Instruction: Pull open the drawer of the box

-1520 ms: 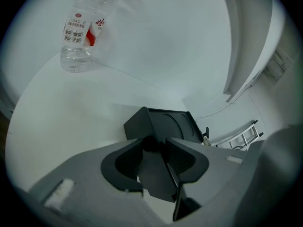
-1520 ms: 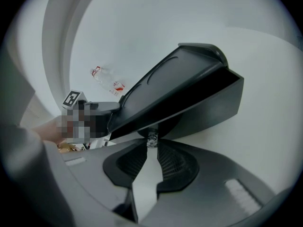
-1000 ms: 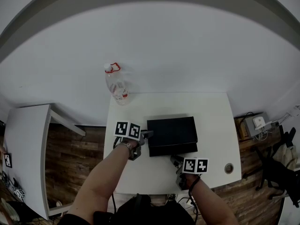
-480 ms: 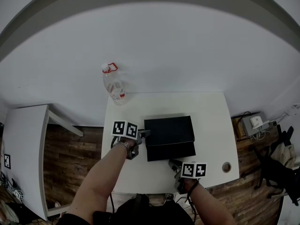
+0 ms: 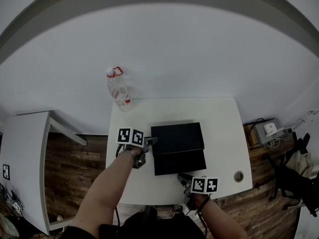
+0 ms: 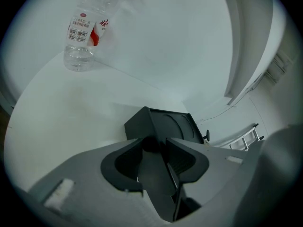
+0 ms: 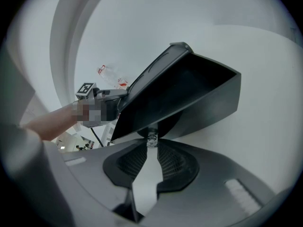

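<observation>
The black box [image 5: 177, 136] sits near the middle of the white worktop [image 5: 224, 128]. Its drawer [image 5: 179, 162] stands partly drawn out from the side of the box that faces me, and in the right gripper view its dark inside is open to sight. My left gripper [image 5: 149, 142] is at the box's left side, its jaws clenched on the near left corner of the box, whose dark wall runs down between them. My right gripper [image 5: 183, 176] is just in front of the box, at the drawer's front face. Its jaws are pinched on the small knob [image 7: 151, 139] that sticks out from the middle of that face. A clear water bottle [image 5: 118, 91] with a red ring at its cap stands upright behind the box and to its left, well apart from it, at the worktop's far corner.
</observation>
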